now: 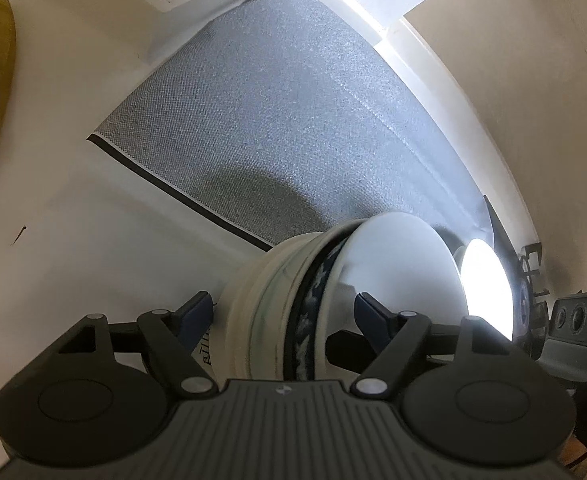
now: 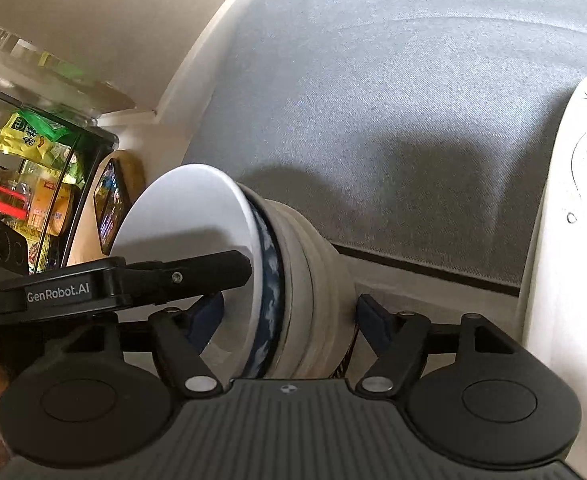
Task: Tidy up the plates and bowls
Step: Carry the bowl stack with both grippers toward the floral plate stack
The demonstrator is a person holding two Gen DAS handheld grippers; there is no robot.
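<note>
A stack of bowls (image 1: pixel 261 300) stands on the white counter at the near edge of a grey mat (image 1: pixel 273 100). A white bowl (image 1: pixel 393 264) is on top, a blue-patterned bowl (image 1: pixel 313 300) under it, and cream bowls (image 2: pixel 313 280) below. My left gripper (image 1: pixel 283 308) straddles the stack's wall, one finger outside and one inside the white bowl, open with small gaps. From the other side my right gripper (image 2: pixel 289 312) straddles the wall the same way, also open. One of the left gripper's fingers (image 2: pixel 221 268) reaches into the white bowl (image 2: pixel 181 216).
A phone on a wooden board (image 2: pixel 111 200) lies left of the stack. Behind it is a dark shelf with snack packets (image 2: pixel 33 140). A large white object (image 2: pixel 573 240) borders the mat (image 2: pixel 393 100) on the right. A bright white round dish (image 1: pixel 485 284) sits right of the stack.
</note>
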